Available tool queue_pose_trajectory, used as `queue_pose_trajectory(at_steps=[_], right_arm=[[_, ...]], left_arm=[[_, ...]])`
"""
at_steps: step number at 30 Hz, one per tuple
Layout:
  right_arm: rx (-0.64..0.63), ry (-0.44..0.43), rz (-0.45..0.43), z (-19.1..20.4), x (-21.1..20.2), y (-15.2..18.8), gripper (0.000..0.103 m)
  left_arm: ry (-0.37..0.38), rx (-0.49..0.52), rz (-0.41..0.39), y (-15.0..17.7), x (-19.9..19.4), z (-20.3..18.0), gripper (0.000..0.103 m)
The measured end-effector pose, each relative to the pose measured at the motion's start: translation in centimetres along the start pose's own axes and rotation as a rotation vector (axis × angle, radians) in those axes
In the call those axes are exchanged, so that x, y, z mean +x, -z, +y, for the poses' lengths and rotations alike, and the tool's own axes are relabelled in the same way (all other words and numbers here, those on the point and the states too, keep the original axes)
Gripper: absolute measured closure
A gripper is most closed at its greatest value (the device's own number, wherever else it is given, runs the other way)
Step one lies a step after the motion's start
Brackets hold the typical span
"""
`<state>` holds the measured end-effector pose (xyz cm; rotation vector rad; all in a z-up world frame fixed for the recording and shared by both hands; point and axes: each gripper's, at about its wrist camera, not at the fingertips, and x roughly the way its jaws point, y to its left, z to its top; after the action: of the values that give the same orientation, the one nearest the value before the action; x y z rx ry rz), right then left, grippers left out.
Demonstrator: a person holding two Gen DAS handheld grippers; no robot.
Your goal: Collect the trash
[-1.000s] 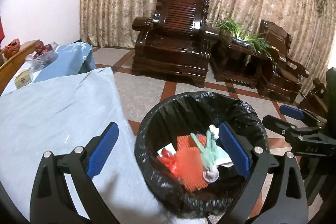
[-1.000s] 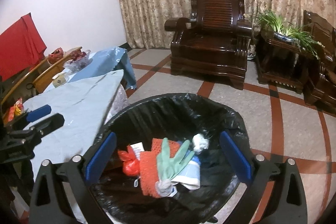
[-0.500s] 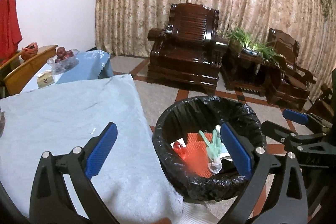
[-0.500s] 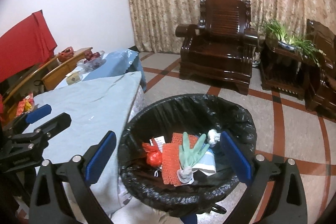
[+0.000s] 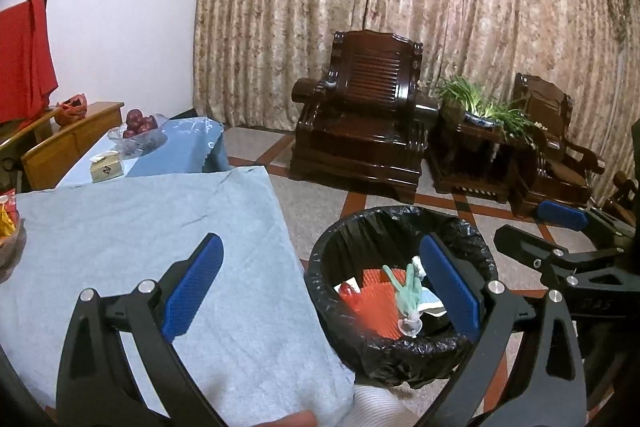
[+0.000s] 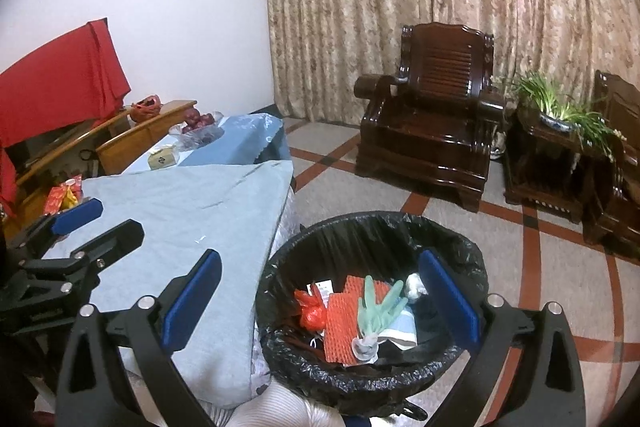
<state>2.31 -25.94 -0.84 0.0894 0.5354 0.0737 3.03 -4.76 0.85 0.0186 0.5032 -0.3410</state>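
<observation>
Both grippers are hanging wide open and empty: the left gripper (image 5: 320, 283) is spanning the table edge beside the bin (image 5: 404, 351), the right gripper (image 6: 320, 291) is hovering above it. Inside the bin a green glove (image 6: 376, 307) is lying on orange mesh (image 6: 344, 327), next to a red bag (image 6: 312, 311).

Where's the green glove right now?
In the right wrist view, the green glove lies inside the black-lined bin, on the orange mesh, beside the red bag.
</observation>
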Motion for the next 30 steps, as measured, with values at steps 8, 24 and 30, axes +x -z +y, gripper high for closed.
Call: queue_pose_trajectory(at_steps=[8, 24, 30], right_arm=[[-0.013, 0.000, -0.008, 0.64, -0.15, -0.32, 0.006], [-0.012, -0.002, -0.008, 0.76, -0.13, -0.27, 0.006], [-0.013, -0.003, -0.008, 0.70, -0.19, -0.49, 0.006]], left_arm=[[-0.003, -0.001, -0.009, -0.09, -0.48, 0.16, 0.007], [-0.006, 0.004, -0.012, -0.45, -0.88, 0.53, 0.007], [-0.007, 0.004, -0.011, -0.42, -0.86, 0.57, 0.007]])
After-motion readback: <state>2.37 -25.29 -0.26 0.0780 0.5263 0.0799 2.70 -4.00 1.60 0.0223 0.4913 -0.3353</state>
